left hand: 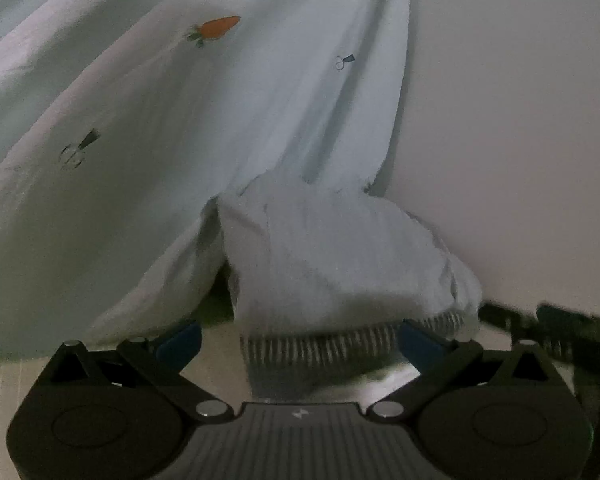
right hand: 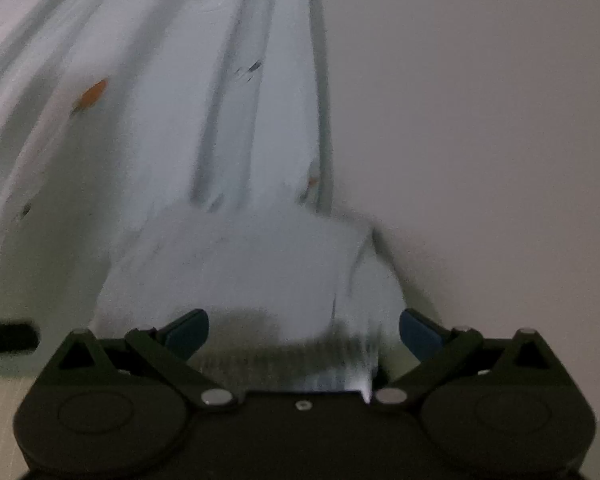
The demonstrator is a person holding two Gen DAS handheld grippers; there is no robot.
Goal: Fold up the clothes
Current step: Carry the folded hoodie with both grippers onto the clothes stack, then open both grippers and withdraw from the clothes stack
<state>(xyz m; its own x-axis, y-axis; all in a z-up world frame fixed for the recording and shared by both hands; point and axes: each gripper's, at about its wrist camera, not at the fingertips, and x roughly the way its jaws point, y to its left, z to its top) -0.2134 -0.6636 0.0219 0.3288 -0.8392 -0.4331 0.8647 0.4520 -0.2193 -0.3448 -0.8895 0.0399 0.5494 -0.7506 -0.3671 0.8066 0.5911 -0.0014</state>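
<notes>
Between the blue pads of the left gripper (left hand: 300, 338) lies the ribbed cuff (left hand: 320, 346) of a pale blue garment (left hand: 160, 160). Jaws stand wide; neither pad presses the cloth, so nothing is held. Cuff runs grey-and-white ribbed across the gap, gathered sleeve fabric bunched just beyond it.

Garment spreads away from the left gripper and to the left of that view, with long folds running toward the top. Printed marks visible: an orange carrot (left hand: 216, 28), small dark motifs, a faint triangular print near the top edge. Right-hand edge of the garment runs as a nearly straight line up the frame; past it the plain pale surface (left hand: 520, 140) is bare. A dark object shows at the right margin, blurred, not identifiable.

Right gripper (right hand: 304, 334): jaws also wide, pads apart from the fabric. A second bunched sleeve end (right hand: 260, 272) with ribbed edge sits between and just beyond the pads. Picture is motion-blurred; fine contact cannot be told with certainty. Garment again fills the left side; the surface to the right of its edge is open. No containers in either view.
</notes>
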